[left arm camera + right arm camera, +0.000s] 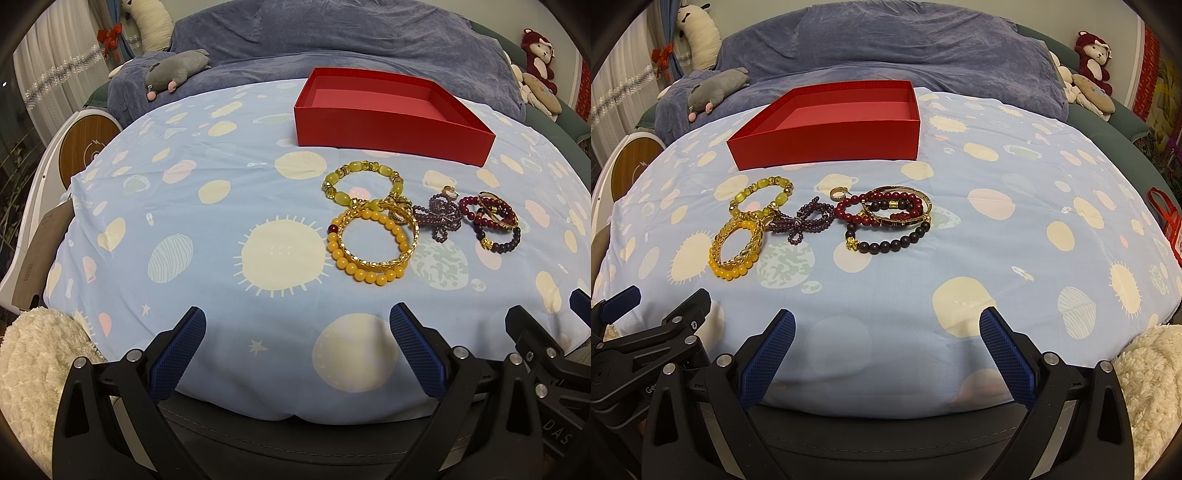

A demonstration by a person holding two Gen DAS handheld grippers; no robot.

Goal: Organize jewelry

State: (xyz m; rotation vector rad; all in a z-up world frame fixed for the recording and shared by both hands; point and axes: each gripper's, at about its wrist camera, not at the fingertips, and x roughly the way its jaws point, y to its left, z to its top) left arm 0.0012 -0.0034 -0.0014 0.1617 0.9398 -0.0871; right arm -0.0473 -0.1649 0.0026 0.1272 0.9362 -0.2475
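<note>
An empty red box [388, 122] [827, 136] sits at the far side of the blue patterned cloth. In front of it lies a cluster of bracelets: a green bead bracelet [334, 181] [738, 197], a gold chain bangle over a yellow bead bracelet [376, 271] [733, 267], a purple bead bow [441, 218] [805, 221], and dark red and brown bead bracelets with gold bangles [495, 218] [886, 218]. A small gold ring [837, 192] lies behind them. My left gripper [297, 325] and right gripper [886, 325] are open and empty at the near edge, well short of the jewelry.
A purple-blue blanket [332, 40] and plush toys [173, 72] [1091, 59] lie behind the cloth. A white fluffy fabric [33, 369] [1152, 387] sits at the near corners. A round wooden-faced device [86, 144] stands at the left. A red bag [1167, 221] is at right.
</note>
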